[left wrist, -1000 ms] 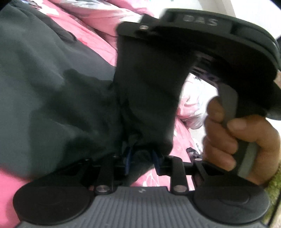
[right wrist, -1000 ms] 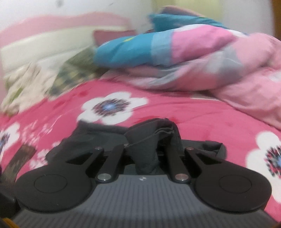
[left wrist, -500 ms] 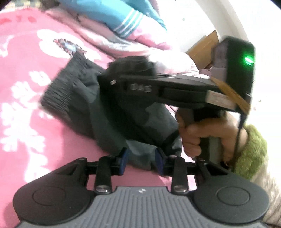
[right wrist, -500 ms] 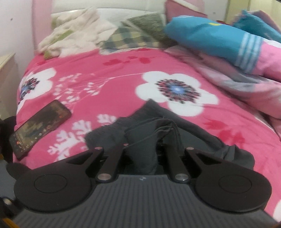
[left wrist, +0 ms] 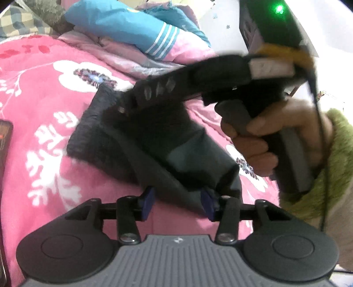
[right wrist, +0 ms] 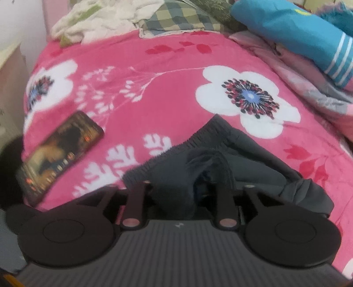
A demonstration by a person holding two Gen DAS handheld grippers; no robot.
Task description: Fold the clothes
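A dark grey garment with a ribbed elastic band [left wrist: 132,143] lies folded on the pink flowered bedspread [left wrist: 39,92]. My left gripper [left wrist: 177,199] is at its near edge, blue pads spread wide with the fabric lying loosely between them. Seen from the side, my right gripper [left wrist: 123,106] is held by a hand [left wrist: 253,141], its tip down on the garment's far part. In the right wrist view the garment [right wrist: 253,159] bunches up over my right gripper [right wrist: 198,183], which is shut on a fold. Cloth hides most of its fingers.
A phone [right wrist: 59,152] lies face up on the bedspread [right wrist: 154,88] to the left of the garment. A rolled blue and pink quilt [right wrist: 297,39] fills the right side of the bed. Pillows and a crumpled cloth [right wrist: 110,15] sit at the head.
Both grippers have brought the garment down from the air onto the bedspread. The left jaws, pinched on fabric a second ago, have spread apart. The right gripper keeps its fold.
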